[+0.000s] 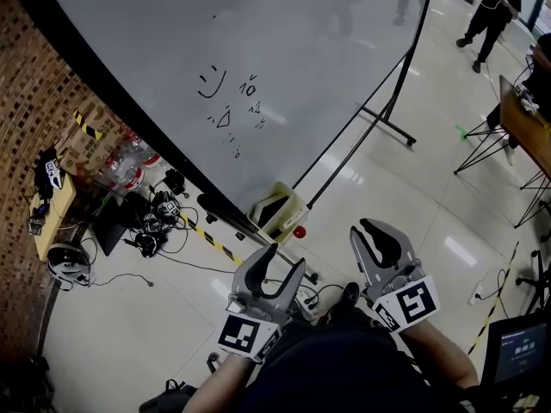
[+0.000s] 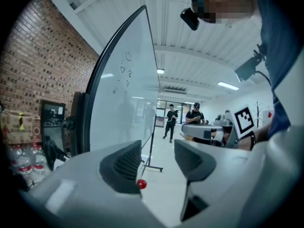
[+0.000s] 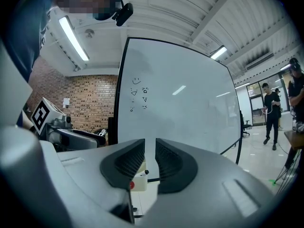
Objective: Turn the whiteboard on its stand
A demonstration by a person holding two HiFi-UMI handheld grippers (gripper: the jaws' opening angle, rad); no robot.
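The large whiteboard [image 1: 258, 58] in a black frame stands on its stand [image 1: 387, 127] just ahead of me, with small marker scribbles on it. It fills the left gripper view [image 2: 126, 103] edge-on and the right gripper view [image 3: 190, 108] face-on. At the board's lower edge sit a beige box [image 1: 277, 209] and a red knob [image 1: 299, 231]. My left gripper [image 1: 284, 261] [image 2: 156, 156] is open and empty, a short way from the board. My right gripper [image 1: 372, 229] [image 3: 150, 158] stands with only a narrow gap between its pads, nothing in it, apart from the board.
A brick wall [image 1: 34, 84] runs along the left, with water bottles [image 1: 129, 166], cables and gear [image 1: 155, 222] and a helmet [image 1: 67, 263] on the floor. A wooden table [image 1: 525, 119] and a person [image 1: 491, 11] are at far right. A monitor [image 1: 516, 351] stands near right.
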